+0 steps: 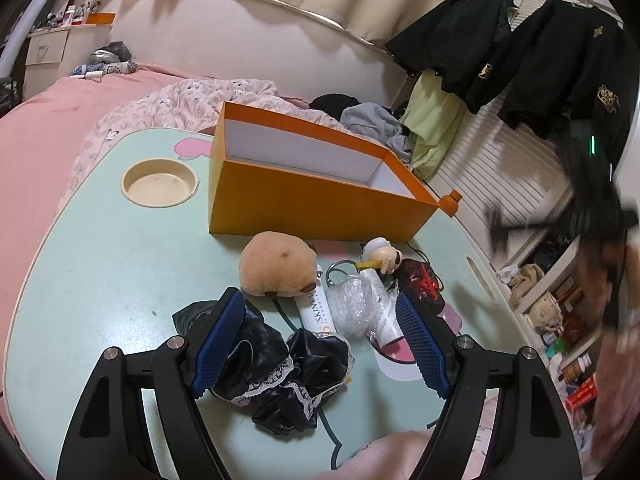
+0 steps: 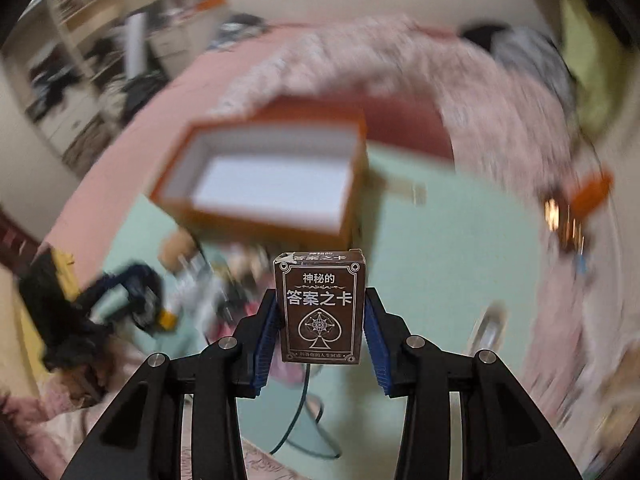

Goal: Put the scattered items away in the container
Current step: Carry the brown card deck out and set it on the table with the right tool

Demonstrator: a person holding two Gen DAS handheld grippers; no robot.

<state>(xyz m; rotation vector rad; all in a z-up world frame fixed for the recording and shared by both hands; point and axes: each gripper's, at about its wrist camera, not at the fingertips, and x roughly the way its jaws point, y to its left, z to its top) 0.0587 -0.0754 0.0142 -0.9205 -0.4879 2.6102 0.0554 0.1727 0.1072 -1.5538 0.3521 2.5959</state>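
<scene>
From the left wrist, the left gripper [image 1: 320, 340] hangs with its blue pads spread wide and nothing pinched between them, above a heap on the green table [image 1: 104, 272]. Under and between the fingers lies a black satin cloth [image 1: 280, 364] with white lace trim. Just beyond it are a tan plush [image 1: 278, 266], a white tube [image 1: 316, 308], a wad of bubble wrap [image 1: 352, 304], a small figure [image 1: 380, 256] and a dark red pouch [image 1: 422, 284] beside the right finger. The orange box [image 1: 320, 204] stands open behind them, its white inside showing nothing in it; a small orange bottle [image 1: 451, 202] sits at its far corner. A round cup recess [image 1: 160, 188] is left of the box. At the right edge a blurred dark shape crosses the view. From the right wrist, much is blurred, but the right gripper [image 2: 320, 320] pinches a brown card deck [image 2: 320, 308] upright between its blue pads, lifted clear of the table. The box [image 2: 264, 176] lies ahead of the deck, open and tilted in this view.
</scene>
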